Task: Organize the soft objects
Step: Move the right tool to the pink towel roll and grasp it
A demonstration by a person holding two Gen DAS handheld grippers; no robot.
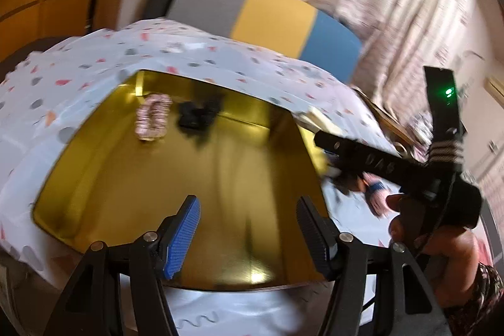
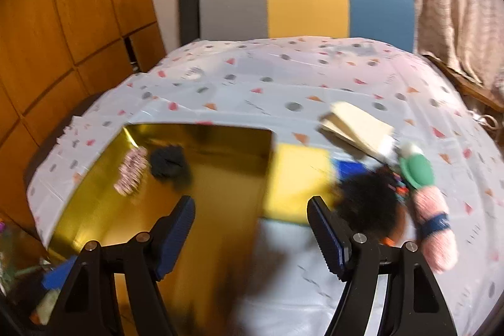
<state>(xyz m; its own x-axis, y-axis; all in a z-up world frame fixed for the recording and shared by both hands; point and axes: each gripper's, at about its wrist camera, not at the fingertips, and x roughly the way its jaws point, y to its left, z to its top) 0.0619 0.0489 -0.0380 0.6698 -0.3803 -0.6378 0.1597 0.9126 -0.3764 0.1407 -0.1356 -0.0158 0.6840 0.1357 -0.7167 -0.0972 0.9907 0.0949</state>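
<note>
Gold tray [image 1: 220, 210] fills my left wrist view, my left gripper [image 1: 249, 236] spread wide above it and holding nothing; a pink scrunchie [image 1: 153, 116] and a black soft piece [image 1: 197, 114] lie side by side at its far end. My right gripper [image 2: 252, 236] is equally splayed and empty — only its camera shows the yellow sponge [image 2: 297, 183], black fluffy item [image 2: 367, 205], pink yarn skein [image 2: 436, 225] and green piece [image 2: 417, 170] on the tablecloth [image 2: 283, 77] — blurred.

Warm, dim light; motion blur (fisheye-warped edges).
</note>
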